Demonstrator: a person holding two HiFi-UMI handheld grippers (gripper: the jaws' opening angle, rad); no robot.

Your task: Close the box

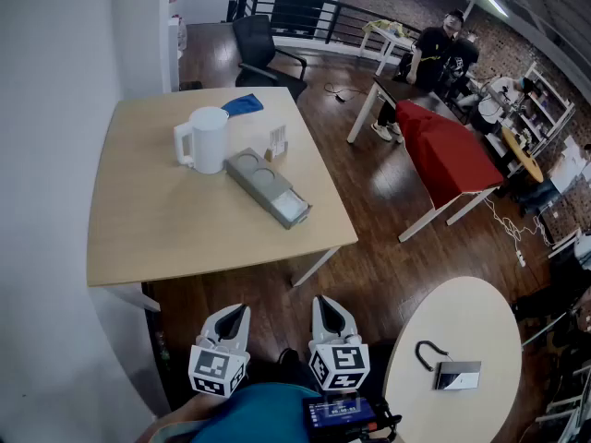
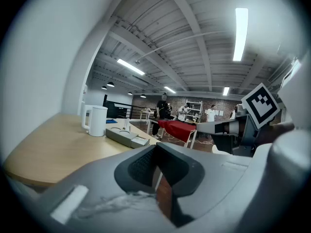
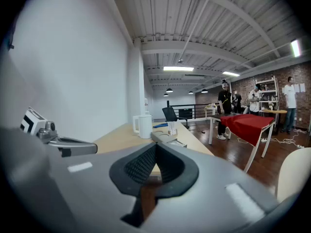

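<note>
A long grey box (image 1: 268,187) lies aslant on the light wooden table (image 1: 148,220), right of centre, with two round hollows in its top and a pale end towards me. The same grey box (image 2: 127,136) shows far off in the left gripper view, and small as the box (image 3: 167,138) in the right gripper view. My left gripper (image 1: 236,314) and right gripper (image 1: 329,305) hang side by side below the table's near edge, close to my body and well short of the box. On both, the jaws meet at the tips with nothing between them.
A white jug (image 1: 207,139) stands left of the box, a small carton (image 1: 277,140) and a blue cloth (image 1: 243,105) behind it. A white wall runs along the left. A round table (image 1: 452,367) is at my right, a red-covered table (image 1: 452,155) and people beyond.
</note>
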